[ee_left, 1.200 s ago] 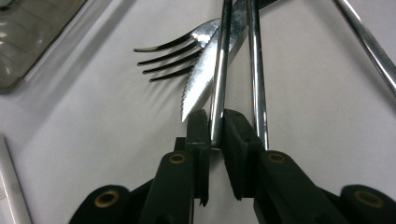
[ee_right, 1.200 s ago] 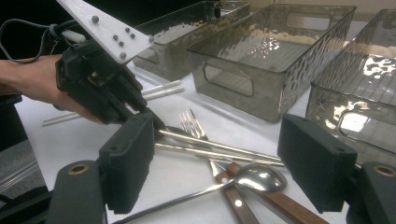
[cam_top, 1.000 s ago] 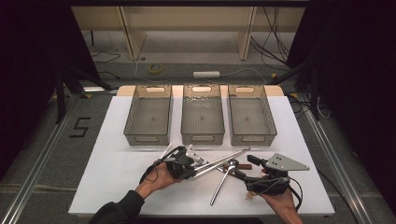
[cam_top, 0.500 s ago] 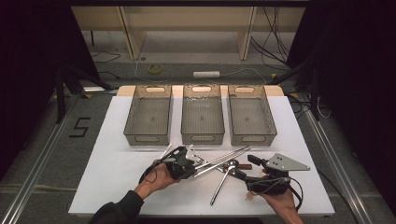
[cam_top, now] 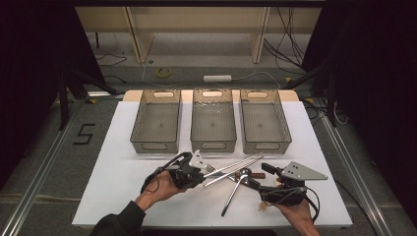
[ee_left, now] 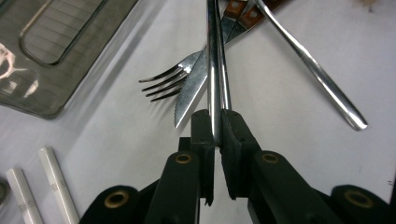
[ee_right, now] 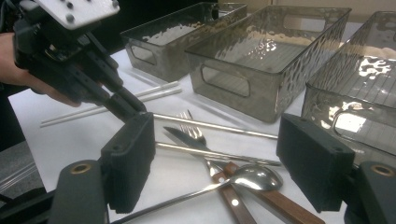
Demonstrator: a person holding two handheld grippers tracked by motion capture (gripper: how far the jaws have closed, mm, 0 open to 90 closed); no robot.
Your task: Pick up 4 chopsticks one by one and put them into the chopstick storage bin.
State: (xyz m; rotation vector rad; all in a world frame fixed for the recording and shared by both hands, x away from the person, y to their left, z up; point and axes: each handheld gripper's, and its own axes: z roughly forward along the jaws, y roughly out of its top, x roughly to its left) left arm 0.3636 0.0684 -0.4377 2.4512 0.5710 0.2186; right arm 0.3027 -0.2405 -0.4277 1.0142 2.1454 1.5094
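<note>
Pinching a metal chopstick (ee_left: 214, 70), the left gripper (ee_left: 215, 128) has its fingers nearly shut. The right gripper (ee_right: 219, 158) hovers wide open, empty, over the spoon (ee_right: 254, 177).

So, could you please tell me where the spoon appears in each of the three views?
High view: spoon lies diagonally, centre front.
Left gripper view: spoon handle crosses the upper right.
Right gripper view: spoon bowl, low centre.
Shared landmark: the fork.
</note>
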